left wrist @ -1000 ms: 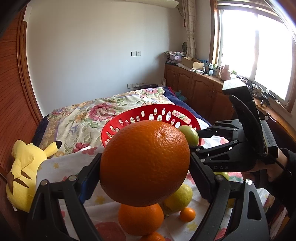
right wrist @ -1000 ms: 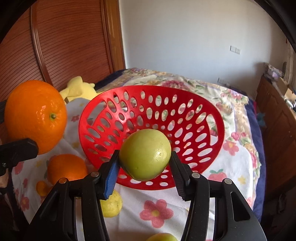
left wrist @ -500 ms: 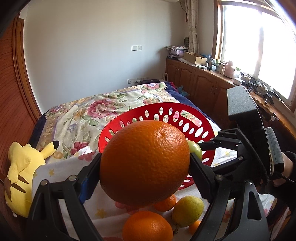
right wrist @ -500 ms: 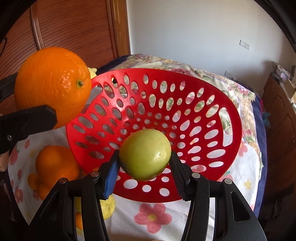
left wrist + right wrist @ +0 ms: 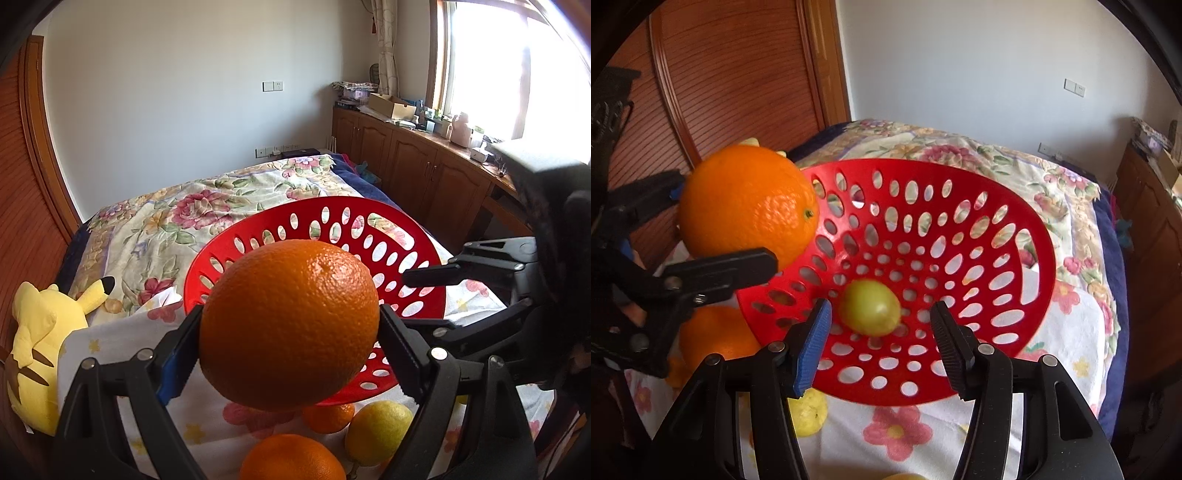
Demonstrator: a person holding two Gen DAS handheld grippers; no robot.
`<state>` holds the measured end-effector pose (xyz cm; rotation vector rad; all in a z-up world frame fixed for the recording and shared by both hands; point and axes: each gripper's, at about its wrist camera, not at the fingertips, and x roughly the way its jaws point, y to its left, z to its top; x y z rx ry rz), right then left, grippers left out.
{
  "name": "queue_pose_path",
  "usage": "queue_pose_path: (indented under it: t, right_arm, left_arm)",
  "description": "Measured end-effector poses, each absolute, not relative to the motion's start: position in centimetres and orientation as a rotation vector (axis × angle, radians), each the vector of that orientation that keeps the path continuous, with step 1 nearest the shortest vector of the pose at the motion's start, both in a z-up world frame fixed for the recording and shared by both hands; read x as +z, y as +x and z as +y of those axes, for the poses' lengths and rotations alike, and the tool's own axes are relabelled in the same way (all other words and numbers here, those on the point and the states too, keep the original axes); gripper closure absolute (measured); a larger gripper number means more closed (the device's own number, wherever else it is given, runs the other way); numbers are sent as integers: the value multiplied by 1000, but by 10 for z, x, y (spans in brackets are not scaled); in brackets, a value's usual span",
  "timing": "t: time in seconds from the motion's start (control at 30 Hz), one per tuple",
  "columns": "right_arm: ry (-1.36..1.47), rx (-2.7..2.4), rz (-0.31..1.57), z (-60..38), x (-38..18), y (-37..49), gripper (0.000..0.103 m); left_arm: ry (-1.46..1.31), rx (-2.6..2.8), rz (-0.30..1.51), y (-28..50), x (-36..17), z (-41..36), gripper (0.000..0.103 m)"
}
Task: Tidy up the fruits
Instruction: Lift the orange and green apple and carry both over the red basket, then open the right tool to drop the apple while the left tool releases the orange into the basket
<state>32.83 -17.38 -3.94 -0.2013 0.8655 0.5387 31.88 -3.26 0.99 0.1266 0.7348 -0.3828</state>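
**Orange held at basket rim; green fruit lying in basket**

Left hand-held gripper (image 5: 290, 341): jaws closed on the large orange (image 5: 290, 325), gripping it across its widest part. In the right wrist view the orange hangs at the near-left rim of the red basket (image 5: 1039, 258), just over the edge and not yet above the middle.

Right hand-held gripper (image 5: 881, 334): jaws spread wide, holding nothing. The green fruit (image 5: 870, 307) lies in the bottom of the basket, between and beyond the fingertips, clear of both pads. Slight blur on it; it may not be fully settled.

Basket sits on a flowered cloth (image 5: 894, 430) on the bed. Loose fruit on the cloth beside the basket: a second orange (image 5: 291, 458), a lemon (image 5: 378, 432), a small orange (image 5: 328, 417). A yellow plush toy (image 5: 40, 332) lies at the bed's left edge.

Handling judgement:
- Large orange: probably heavy for its grip, firm, pebbled rind with fair friction. Round, so it rolls once let go; best released low over the basket centre, away from the green fruit.
- Green fruit: smooth, likely slicker; could bruise if the orange drops on it.
- Basket: light perforated plastic on soft bedding; a nudge at the rim could tip or slide it.
- Remaining fruit: take each across its widest part.
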Motion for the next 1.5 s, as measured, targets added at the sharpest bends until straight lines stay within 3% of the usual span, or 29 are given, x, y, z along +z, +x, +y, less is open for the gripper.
queue_pose_path:
  t: [0.77, 1.13, 1.5]
  right_arm:
    - [-145, 452, 787, -222, -22, 306, 41]
    - [-132, 449, 753, -233, -12, 292, 39]
    - [-67, 427, 702, -250, -15, 244, 39]
  left_arm:
    - [190, -390, 890, 344, -35, -87, 14]
    - [204, -382, 739, 328, 14, -85, 14]
    - [161, -388, 696, 264, 16, -60, 14]
